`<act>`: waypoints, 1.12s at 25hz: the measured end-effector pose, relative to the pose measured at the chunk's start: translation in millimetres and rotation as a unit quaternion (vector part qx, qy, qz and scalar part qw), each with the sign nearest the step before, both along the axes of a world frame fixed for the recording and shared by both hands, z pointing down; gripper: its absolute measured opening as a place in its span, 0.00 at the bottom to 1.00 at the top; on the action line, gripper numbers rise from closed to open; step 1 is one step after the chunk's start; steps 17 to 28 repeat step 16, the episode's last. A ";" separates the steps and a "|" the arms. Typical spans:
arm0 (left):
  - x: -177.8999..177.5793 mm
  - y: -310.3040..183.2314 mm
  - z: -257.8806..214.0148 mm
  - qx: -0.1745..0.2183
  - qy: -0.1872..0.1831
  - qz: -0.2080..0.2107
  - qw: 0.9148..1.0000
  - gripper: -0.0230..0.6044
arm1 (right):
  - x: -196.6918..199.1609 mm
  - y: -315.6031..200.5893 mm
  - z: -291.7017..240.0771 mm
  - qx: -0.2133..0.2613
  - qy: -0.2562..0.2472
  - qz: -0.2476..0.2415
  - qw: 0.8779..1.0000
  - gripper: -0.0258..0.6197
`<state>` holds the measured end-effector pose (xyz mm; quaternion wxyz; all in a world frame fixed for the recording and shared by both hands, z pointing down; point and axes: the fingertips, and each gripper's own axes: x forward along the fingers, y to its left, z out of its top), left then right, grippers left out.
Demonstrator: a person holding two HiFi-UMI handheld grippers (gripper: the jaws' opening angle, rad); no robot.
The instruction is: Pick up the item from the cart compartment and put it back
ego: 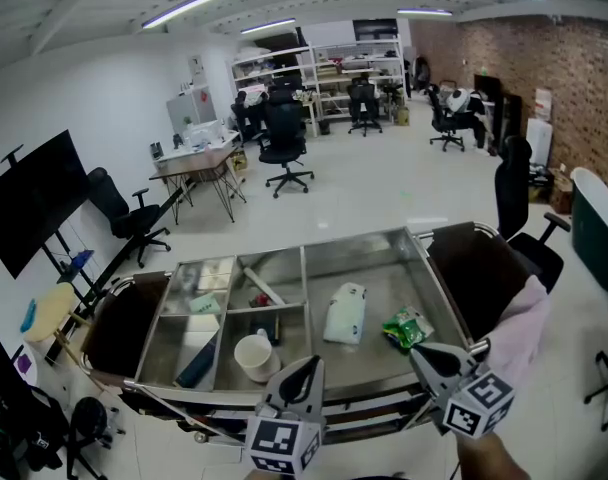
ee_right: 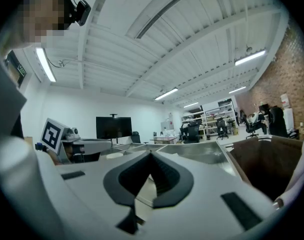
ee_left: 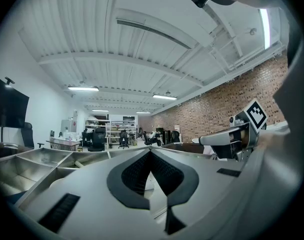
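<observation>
Head view: both grippers sit low in the picture at the near rim of the steel cart (ego: 384, 268), held level and pointing away from the person across its tray. The left gripper (ego: 310, 366) is at the middle, just beside the small near compartment that holds a white cup (ego: 256, 356). The right gripper (ego: 425, 352) is further right, a forearm showing behind it. Ahead of it, in the large compartment, a white pouch (ego: 346, 313) and a green packet (ego: 409, 328) lie apart from each other, and neither gripper touches them.

Left gripper view: the left gripper (ee_left: 151, 152) has its jaws pressed together with nothing between them. The cart's dividers (ee_left: 52, 160) run off to the left, and the right gripper (ee_left: 227, 140) hangs alongside at the same height.

Right gripper view: the right gripper (ee_right: 151, 157) is likewise closed and empty, aimed level over the tray, with the left gripper (ee_right: 89, 146) beside it.
</observation>
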<state>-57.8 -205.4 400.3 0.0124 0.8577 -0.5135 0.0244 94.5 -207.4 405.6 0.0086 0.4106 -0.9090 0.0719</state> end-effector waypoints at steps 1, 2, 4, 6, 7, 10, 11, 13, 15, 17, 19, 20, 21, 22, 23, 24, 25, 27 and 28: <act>0.0 0.3 -0.2 0.001 0.000 0.001 1.000 0.04 | 0.0 -0.1 -0.6 0.001 0.001 0.000 1.000 0.07; 0.4 0.3 0.0 0.002 0.000 0.002 1.000 0.04 | 0.1 -0.3 -1.1 0.002 0.002 0.001 1.000 0.07; 1.6 0.7 -0.5 0.004 -0.002 0.006 1.000 0.04 | 1.0 -0.1 -1.2 0.002 0.003 0.002 1.000 0.07; 2.9 1.1 -2.1 0.006 -0.002 0.008 1.000 0.04 | 2.5 0.1 -1.3 0.002 0.003 0.004 1.000 0.07; 3.4 1.1 -3.0 0.007 -0.002 0.008 1.000 0.04 | 3.0 0.3 -1.5 0.002 0.003 0.005 1.000 0.07; 5.1 2.1 -6.5 0.006 -0.004 0.009 1.000 0.04 | 3.0 1.3 -0.9 0.001 0.003 0.005 1.000 0.07; 5.9 2.4 -6.1 0.006 -0.005 0.009 1.000 0.04 | 3.3 1.5 -0.1 0.000 0.003 0.005 1.000 0.07; 7.4 2.4 -3.7 0.006 -0.004 0.011 1.000 0.04 | 3.9 1.5 1.1 -0.002 0.003 0.005 1.000 0.07; 8.8 2.5 -2.0 0.005 -0.003 0.012 1.000 0.04 | 4.7 1.5 1.3 -0.003 0.002 0.004 1.000 0.07; 9.4 2.5 -1.2 0.005 -0.003 0.013 1.000 0.04 | 5.1 1.5 1.4 -0.003 0.002 0.004 1.000 0.07; 9.4 2.5 -1.2 0.005 -0.003 0.013 1.000 0.04 | 5.1 1.5 1.4 -0.003 0.002 0.004 1.000 0.07; 9.4 2.5 -1.2 0.005 -0.003 0.013 1.000 0.04 | 5.1 1.5 1.4 -0.003 0.002 0.004 1.000 0.07; 9.4 2.5 -1.2 0.005 -0.003 0.013 1.000 0.04 | 5.1 1.5 1.4 -0.003 0.002 0.004 1.000 0.07; 9.4 2.5 -1.2 0.005 -0.003 0.013 1.000 0.04 | 5.1 1.5 1.4 -0.003 0.002 0.004 1.000 0.07; 9.4 2.5 -1.2 0.005 -0.003 0.013 1.000 0.04 | 5.1 1.5 1.4 -0.003 0.002 0.004 1.000 0.07; 9.4 2.5 -1.2 0.005 -0.003 0.013 1.000 0.04 | 5.1 1.5 1.4 -0.003 0.002 0.004 1.000 0.07; 9.4 2.5 -1.2 0.005 -0.003 0.013 1.000 0.04 | 5.1 1.5 1.4 -0.003 0.002 0.004 1.000 0.07; 9.4 2.5 -1.2 0.005 -0.003 0.013 1.000 0.04 | 5.1 1.5 1.4 -0.003 0.002 0.004 1.000 0.07; 9.4 2.5 -1.2 0.005 -0.003 0.013 1.000 0.04 | 5.1 1.5 1.4 -0.003 0.002 0.004 1.000 0.07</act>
